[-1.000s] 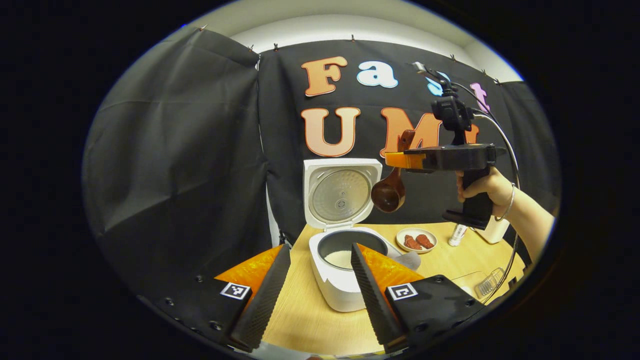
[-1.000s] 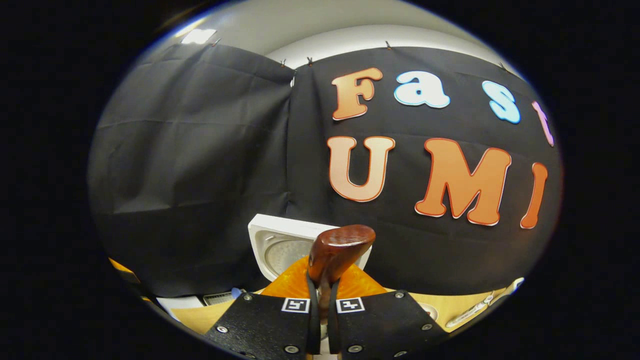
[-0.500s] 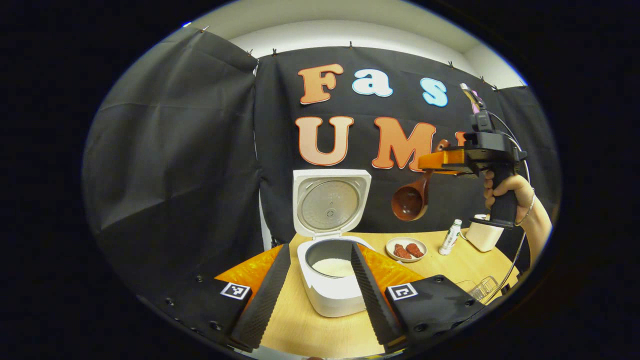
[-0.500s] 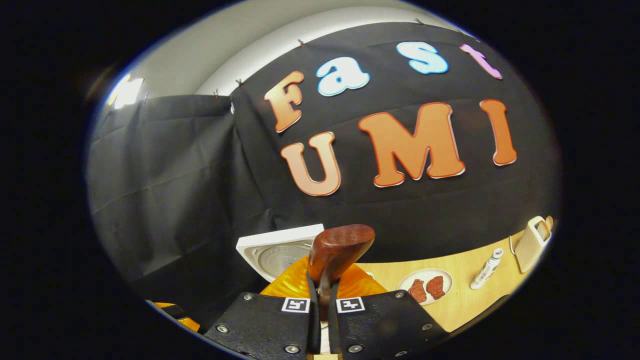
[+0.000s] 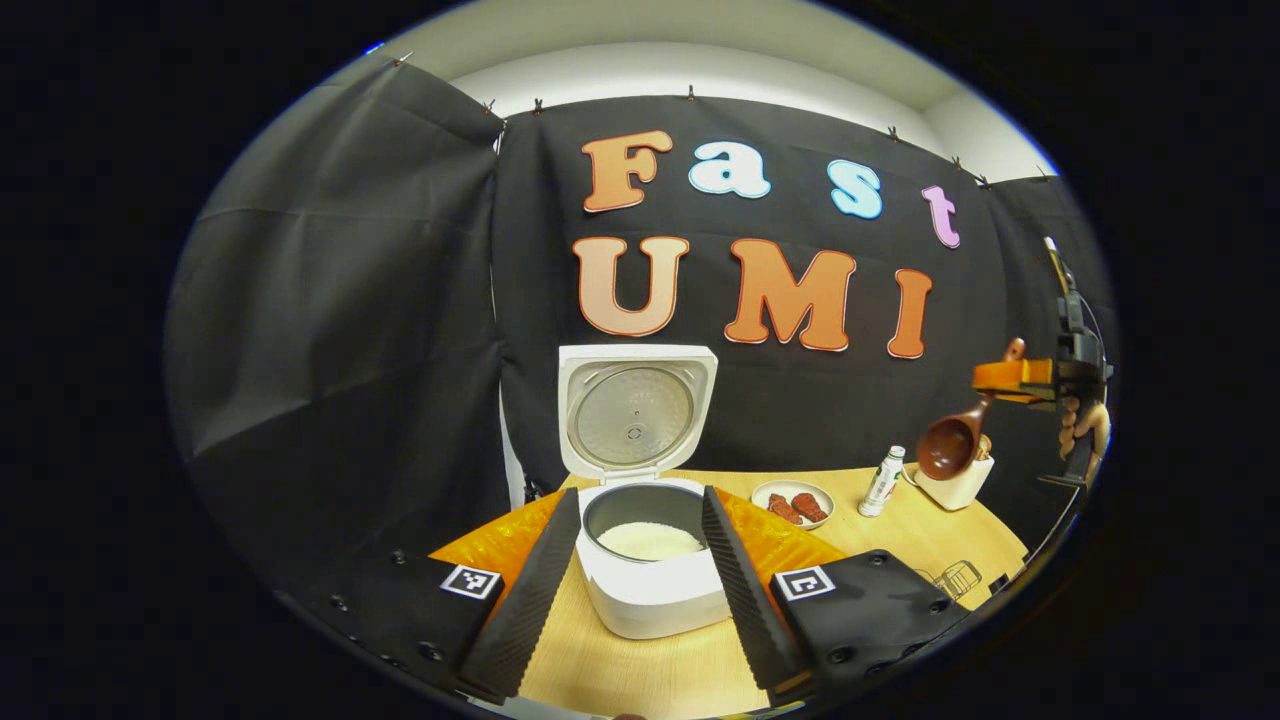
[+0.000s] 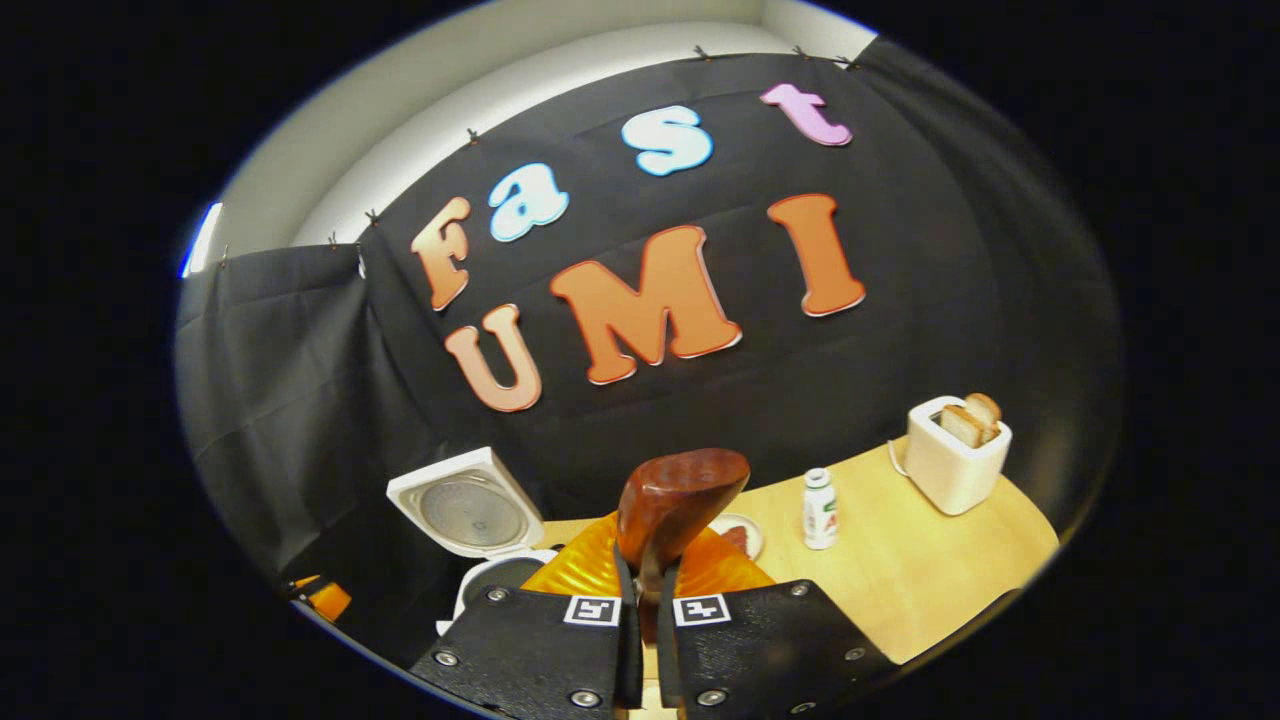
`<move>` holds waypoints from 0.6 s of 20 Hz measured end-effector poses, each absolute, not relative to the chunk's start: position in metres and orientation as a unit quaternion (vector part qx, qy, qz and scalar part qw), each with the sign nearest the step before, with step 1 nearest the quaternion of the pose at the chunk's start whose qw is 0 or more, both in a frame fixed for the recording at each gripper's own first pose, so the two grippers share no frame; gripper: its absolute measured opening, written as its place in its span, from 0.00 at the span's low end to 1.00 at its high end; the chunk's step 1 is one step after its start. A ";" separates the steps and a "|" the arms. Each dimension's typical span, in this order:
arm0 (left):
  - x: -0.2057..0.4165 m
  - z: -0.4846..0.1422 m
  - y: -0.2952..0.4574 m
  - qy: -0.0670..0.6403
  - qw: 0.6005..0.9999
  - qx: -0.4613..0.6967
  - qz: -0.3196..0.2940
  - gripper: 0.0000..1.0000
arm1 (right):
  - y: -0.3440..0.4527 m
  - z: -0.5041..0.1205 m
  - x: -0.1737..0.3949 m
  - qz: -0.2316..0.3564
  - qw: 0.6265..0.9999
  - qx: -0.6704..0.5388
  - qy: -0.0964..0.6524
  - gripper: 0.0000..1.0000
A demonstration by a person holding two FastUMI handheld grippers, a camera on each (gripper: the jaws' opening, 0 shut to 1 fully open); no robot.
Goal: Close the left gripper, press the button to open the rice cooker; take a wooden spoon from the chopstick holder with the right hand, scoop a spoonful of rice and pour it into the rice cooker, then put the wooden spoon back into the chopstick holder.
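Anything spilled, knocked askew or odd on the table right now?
Nothing stands out. The rice cooker sits upright with its lid raised and rice inside; no grains show on the table around it. The plate, bottle and white holder stand undisturbed. The right gripper grips the wooden spoon.

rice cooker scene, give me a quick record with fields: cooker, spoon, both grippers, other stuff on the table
rice cooker: white, lid up, white rice in the inner pot
wooden spoon: in the air, bowl hanging down near the holder
right gripper: shut on the spoon's handle
left gripper: open, holding nothing, fingers either side of the cooker in the left gripper view
table: light wood; a small plate with two reddish-brown pieces of food, a small bottle, and the white holder at the far right
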State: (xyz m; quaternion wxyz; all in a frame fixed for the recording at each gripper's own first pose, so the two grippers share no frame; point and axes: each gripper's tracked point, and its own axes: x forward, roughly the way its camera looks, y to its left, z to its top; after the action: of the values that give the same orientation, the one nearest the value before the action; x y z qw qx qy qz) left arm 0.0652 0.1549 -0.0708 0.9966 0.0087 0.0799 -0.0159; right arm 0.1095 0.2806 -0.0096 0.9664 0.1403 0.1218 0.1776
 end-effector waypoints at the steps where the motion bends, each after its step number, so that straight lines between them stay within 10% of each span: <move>1: 0.064 -0.070 0.152 0.078 0.997 0.011 -0.019 0.85 | 0.259 -0.017 0.104 0.163 0.967 0.147 0.129 0.05; 12: 0.070 -0.081 0.118 0.094 0.995 0.032 -0.031 0.84 | 0.118 -0.124 0.053 0.045 0.966 0.174 0.184 0.06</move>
State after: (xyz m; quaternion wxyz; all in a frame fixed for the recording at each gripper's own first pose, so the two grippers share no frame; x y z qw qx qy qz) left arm 0.0701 0.1181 -0.0812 0.9946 0.0321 0.0939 -0.0312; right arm 0.0534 0.1181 -0.1238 0.9663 0.1744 0.1839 0.0454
